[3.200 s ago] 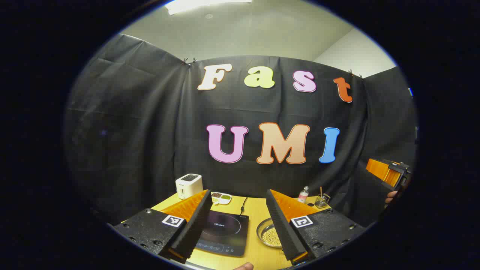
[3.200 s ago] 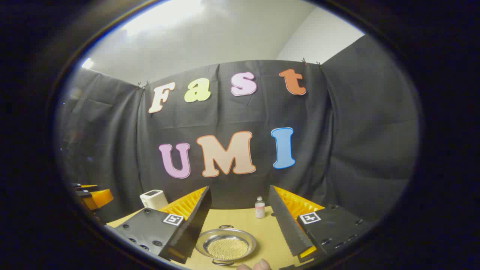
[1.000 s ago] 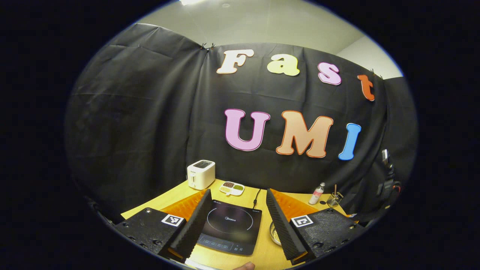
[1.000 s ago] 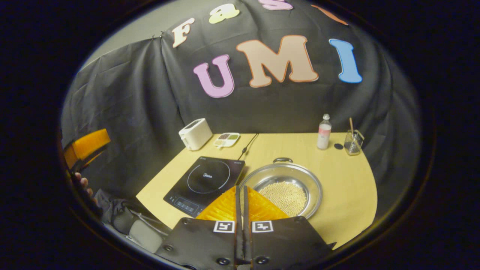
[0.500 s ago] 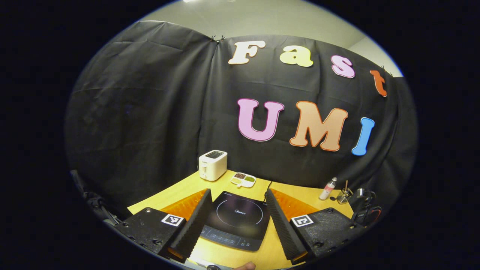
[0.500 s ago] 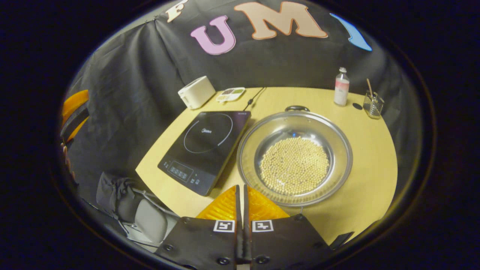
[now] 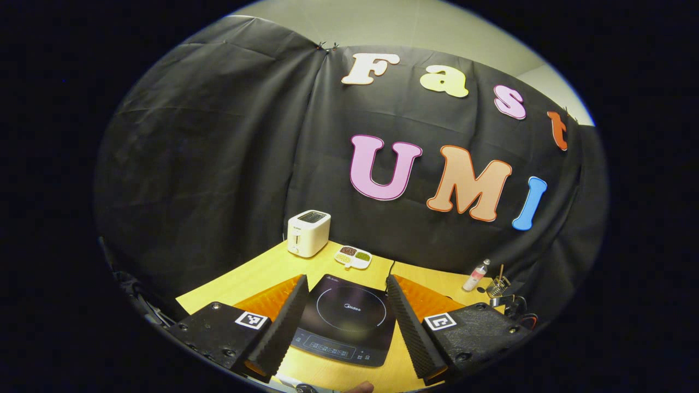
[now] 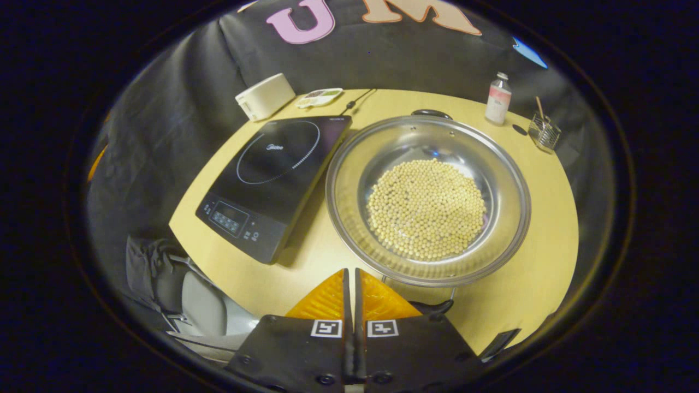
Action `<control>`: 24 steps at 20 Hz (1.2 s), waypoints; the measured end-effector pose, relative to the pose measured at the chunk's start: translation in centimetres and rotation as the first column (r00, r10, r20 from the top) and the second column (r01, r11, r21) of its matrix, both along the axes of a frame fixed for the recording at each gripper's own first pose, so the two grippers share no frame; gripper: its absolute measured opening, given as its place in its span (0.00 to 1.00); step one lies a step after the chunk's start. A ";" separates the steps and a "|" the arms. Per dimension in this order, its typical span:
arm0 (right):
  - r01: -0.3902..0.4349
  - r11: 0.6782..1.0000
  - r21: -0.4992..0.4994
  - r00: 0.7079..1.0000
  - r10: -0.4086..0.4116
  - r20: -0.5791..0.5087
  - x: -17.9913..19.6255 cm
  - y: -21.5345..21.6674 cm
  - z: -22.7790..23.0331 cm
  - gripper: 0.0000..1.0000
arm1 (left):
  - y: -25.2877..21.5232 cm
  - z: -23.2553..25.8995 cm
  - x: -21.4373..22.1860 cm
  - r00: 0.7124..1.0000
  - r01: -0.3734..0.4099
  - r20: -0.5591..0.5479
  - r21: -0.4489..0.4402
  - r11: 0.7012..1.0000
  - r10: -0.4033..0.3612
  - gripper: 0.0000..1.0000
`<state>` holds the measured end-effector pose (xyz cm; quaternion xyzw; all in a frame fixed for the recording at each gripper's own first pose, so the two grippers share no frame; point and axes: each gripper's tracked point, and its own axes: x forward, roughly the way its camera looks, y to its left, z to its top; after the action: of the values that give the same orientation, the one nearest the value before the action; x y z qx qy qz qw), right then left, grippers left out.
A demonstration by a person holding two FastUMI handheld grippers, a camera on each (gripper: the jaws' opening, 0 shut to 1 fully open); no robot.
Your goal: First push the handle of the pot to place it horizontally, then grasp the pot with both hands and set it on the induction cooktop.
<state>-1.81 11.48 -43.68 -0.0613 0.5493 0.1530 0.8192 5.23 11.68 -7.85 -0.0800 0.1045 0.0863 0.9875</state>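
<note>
A light wooden surface (image 8: 524, 284) stands against black cloth walls. On it, counted in the right gripper view: one stainless pot (image 8: 427, 199), one black induction cooktop (image 8: 276, 177), one white toaster (image 8: 264, 96), one divided white dish (image 8: 319, 96) of small foodstuffs, one capped bottle (image 8: 497, 99) with a pink label, and one wire holder (image 8: 545, 131) with a stick in it.

The pot is wide and shallow, polished, with a layer of pale round beans across its bottom. It sits on the surface at 3 o'clock of the cooktop, just beside it, not on it. One dark loop handle (image 8: 431, 113) shows at the pot's 12 o'clock rim; another dark handle (image 8: 434, 305) shows at its 6 o'clock rim, just beside the right gripper (image 8: 350, 295), whose fingers are pressed together with nothing between them.

The left gripper (image 7: 345, 322) is released, fingers wide apart, the cooktop seen between them. The cooktop carries a printed ring, a control panel at its near edge, and the brand "Midea".
</note>
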 end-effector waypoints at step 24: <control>0.175 0.969 -0.173 0.983 -0.181 -0.015 1.5 -9.8 -1.5 0.03 | -1.2 -0.7 3.5 0.994 0.108 -0.002 0.016 0.994 -0.108 0.89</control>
<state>-0.31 1.73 -45.13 -0.0796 0.5760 0.0321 0.8129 8.76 10.45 -8.52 -0.0660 0.1084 0.0339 0.9913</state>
